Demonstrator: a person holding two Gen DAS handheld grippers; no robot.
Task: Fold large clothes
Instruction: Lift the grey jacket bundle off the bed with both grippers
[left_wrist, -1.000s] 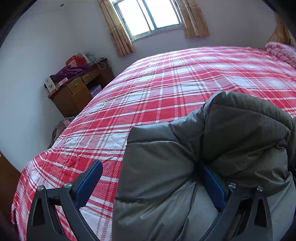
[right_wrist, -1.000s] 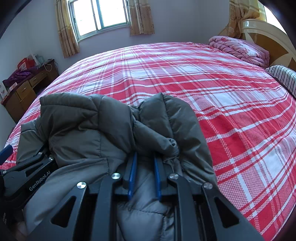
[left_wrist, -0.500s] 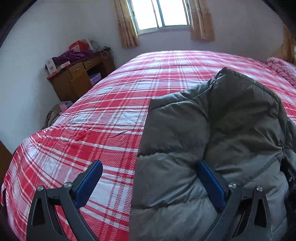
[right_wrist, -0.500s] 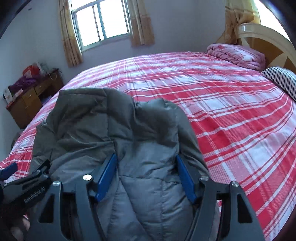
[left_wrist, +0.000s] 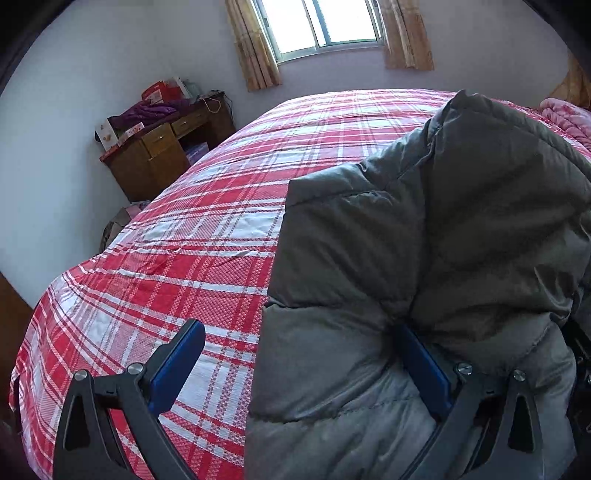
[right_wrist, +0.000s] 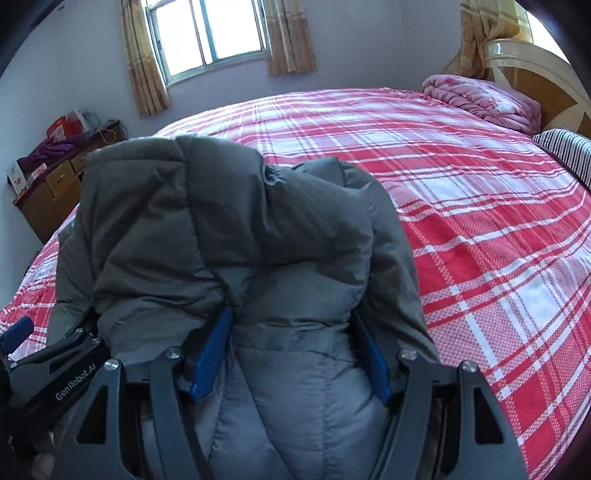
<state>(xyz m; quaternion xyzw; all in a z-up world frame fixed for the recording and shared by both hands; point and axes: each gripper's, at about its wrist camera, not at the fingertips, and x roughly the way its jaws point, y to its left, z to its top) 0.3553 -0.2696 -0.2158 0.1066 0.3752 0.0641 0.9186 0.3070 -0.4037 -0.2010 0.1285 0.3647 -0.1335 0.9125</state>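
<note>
Red plaid covers the bed (right_wrist: 480, 229), with a window (right_wrist: 210, 33) at 12 o'clock and a wooden bench (left_wrist: 162, 158) heaped with clutter at 10 o'clock. On the near side of the bed lies the jacket (right_wrist: 229, 229), grey and puffy, bunched into a mound. Right tool (right_wrist: 291, 354) has just been opening; its jaws stand wide with jacket fabric between them. Left tool (left_wrist: 299, 365) is wide too, one blue pad over bare bedding, the other tucked against the jacket. A pink quilt (right_wrist: 484, 99) sits at 2 o'clock.
</note>
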